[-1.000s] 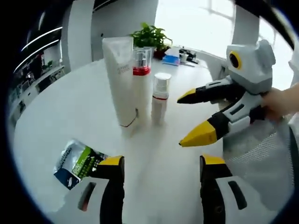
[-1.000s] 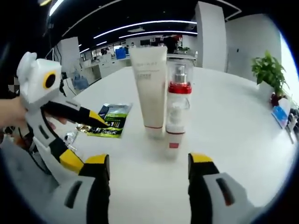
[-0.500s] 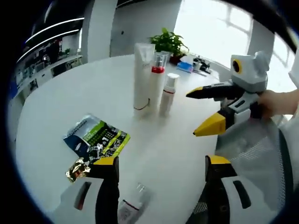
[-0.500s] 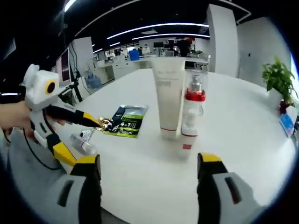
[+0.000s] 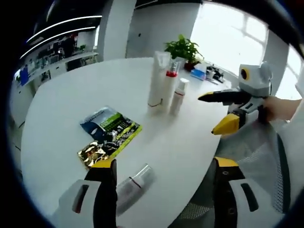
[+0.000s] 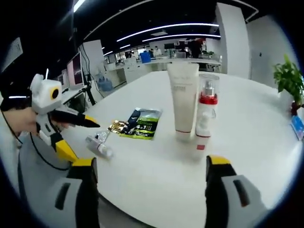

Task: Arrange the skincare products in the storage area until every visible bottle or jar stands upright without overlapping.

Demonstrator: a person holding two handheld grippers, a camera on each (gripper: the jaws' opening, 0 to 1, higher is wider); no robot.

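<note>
A white tube (image 5: 156,80), a clear pump bottle with a red collar (image 5: 169,86) and a small white pump bottle (image 5: 178,96) stand upright close together on the white round table (image 5: 61,99). A small clear bottle (image 5: 133,182) lies on its side near the table's edge, just ahead of my open left gripper (image 5: 165,164). My right gripper (image 5: 216,113) hangs open to the right of the standing group, held by a hand. In the right gripper view the tube (image 6: 183,102), red-collared bottle (image 6: 206,107) and lying bottle (image 6: 99,145) show beyond my open right gripper (image 6: 151,161); the left gripper (image 6: 78,137) is open at the left.
Green and blue sachets (image 5: 110,128) and a gold sachet (image 5: 93,152) lie flat between the lying bottle and the standing group; the sachets (image 6: 141,124) also show in the right gripper view. A potted plant (image 5: 184,47) and small items sit at the far edge. A mesh chair back (image 5: 256,156) is below the right gripper.
Both views have drawn back from the standing bottles, which look smaller now. The lying bottle and gold sachet have come into view. Both grippers remain open.
</note>
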